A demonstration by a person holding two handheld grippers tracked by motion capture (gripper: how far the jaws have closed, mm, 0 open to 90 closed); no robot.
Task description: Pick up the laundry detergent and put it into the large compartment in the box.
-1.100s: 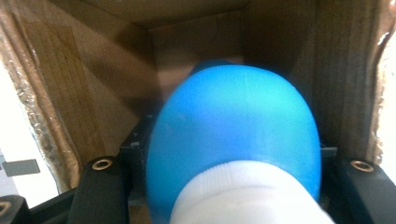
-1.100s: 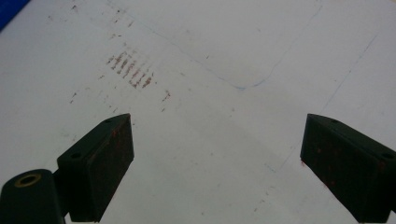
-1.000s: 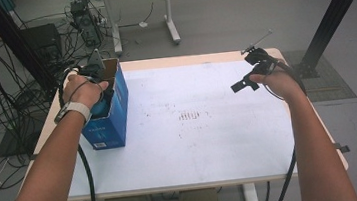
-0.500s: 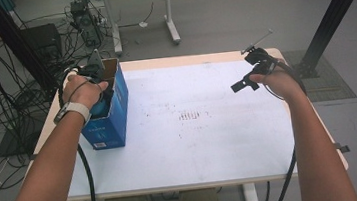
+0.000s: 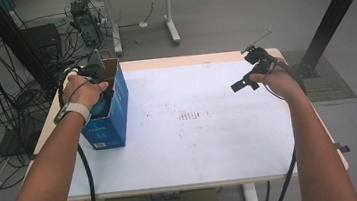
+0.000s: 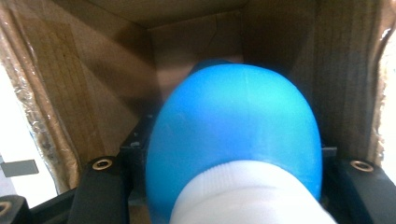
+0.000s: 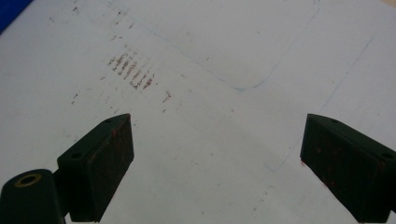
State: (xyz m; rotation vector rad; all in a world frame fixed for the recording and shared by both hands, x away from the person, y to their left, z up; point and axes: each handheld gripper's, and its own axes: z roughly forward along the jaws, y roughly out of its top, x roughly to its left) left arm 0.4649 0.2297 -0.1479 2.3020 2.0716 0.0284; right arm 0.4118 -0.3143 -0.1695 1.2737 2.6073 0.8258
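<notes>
Nothing moved since earlier: left gripper [image 5: 96, 89] clamps blue bottle [image 6: 233, 140] inside box [image 5: 117, 112], nine o'clock; right gripper [image 7: 215, 163] wide, empty; lift-out pending.

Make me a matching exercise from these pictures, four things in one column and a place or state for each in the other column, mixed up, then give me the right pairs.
Things
1. left gripper
2. right gripper
3. blue and white object
4. blue cardboard box

Places or states
A. stands on the left part of the table
B. jaws wide apart over the bare white tabletop
C. inside the box, between black jaws
D. reaches down into the box, shut on a rounded thing

Pairs: 1-D, 2-B, 3-C, 4-A
</notes>
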